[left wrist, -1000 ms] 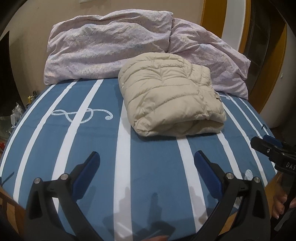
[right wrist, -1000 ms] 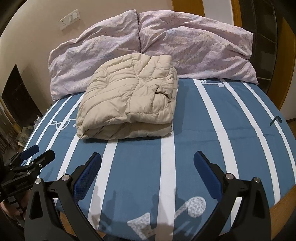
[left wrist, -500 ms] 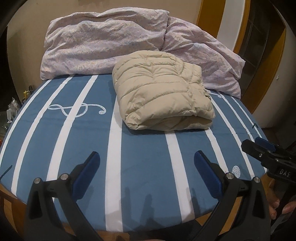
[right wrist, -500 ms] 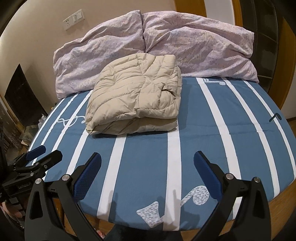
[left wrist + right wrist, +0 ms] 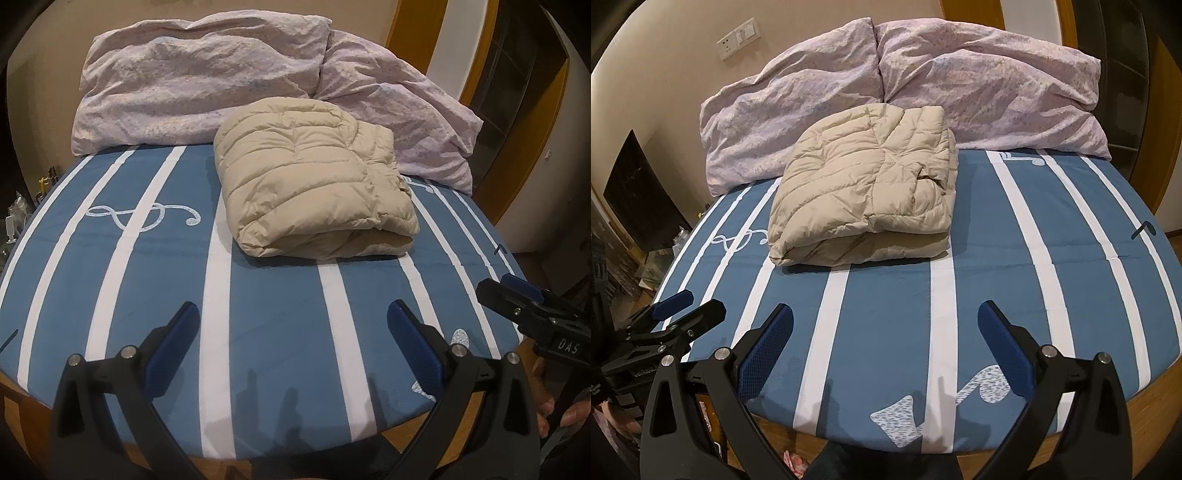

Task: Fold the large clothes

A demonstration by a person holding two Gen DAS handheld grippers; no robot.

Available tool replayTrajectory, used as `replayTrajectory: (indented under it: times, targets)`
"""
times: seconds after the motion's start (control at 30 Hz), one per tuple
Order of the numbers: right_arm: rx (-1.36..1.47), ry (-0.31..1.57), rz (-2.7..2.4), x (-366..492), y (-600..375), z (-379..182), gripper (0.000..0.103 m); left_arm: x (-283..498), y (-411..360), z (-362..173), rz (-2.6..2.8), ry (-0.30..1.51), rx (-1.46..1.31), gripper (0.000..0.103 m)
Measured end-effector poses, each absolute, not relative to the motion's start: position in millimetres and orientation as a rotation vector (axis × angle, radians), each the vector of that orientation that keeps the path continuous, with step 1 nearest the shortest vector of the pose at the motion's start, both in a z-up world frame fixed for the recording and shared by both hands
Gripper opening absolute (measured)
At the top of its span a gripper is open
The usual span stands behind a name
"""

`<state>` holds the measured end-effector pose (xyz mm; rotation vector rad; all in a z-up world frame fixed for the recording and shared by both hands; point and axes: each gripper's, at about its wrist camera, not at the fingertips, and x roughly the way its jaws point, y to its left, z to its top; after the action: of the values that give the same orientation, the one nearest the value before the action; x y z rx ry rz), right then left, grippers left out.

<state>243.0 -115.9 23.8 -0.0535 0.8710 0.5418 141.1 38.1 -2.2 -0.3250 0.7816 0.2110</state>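
A beige quilted down jacket (image 5: 314, 184) lies folded into a thick bundle on the blue bed sheet with white stripes (image 5: 266, 302), close to the pillows; the right wrist view shows the jacket (image 5: 864, 192) too. My left gripper (image 5: 293, 317) hangs open over the bed's near edge, well short of the jacket, with nothing between its fingers. My right gripper (image 5: 884, 321) is likewise open and empty near the foot of the bed (image 5: 997, 280). Each gripper shows at the edge of the other's view: the right one (image 5: 532, 306) and the left one (image 5: 676, 314).
Two crumpled lilac pillows (image 5: 207, 81) (image 5: 990, 92) lean on the wall behind the jacket. The bed's wooden frame (image 5: 1145, 406) runs below the sheet. A dark cabinet (image 5: 639, 192) and clutter stand at the left, a doorway with a wooden frame (image 5: 517, 110) at the right.
Both grippers have drawn back from the bed and away from the folded jacket, so that more of the sheet and the wooden frame show. The jacket has not moved.
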Motion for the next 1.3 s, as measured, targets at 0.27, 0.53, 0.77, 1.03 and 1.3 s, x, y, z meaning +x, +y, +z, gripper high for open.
replayTrajectory:
  times: [0.27, 0.53, 0.77, 1.03, 1.3]
  targets:
    - [-0.047, 0.872, 0.549, 245.1, -115.0, 25.4, 0.102, 142.5, 38.3, -1.1, 0.207, 0.783, -0.33, 0.101]
    - [-0.043, 0.871, 0.552, 245.3, -116.2, 27.2, 0.102, 146.4, 37.9, 1.7, 0.198, 0.783, -0.333, 0.101]
    - [-0.038, 0.876, 0.553, 244.7, -115.8, 27.6, 0.102, 147.6, 35.6, 2.2, 0.186, 0.786, -0.339, 0.101]
    - [-0.035, 0.878, 0.553, 245.9, -116.6, 27.1, 0.102, 148.0, 36.6, 2.4, 0.182, 0.788, -0.345, 0.101]
    - [-0.035, 0.879, 0.555, 245.9, -116.4, 26.9, 0.102, 148.5, 34.8, 3.5, 0.181, 0.788, -0.345, 0.101]
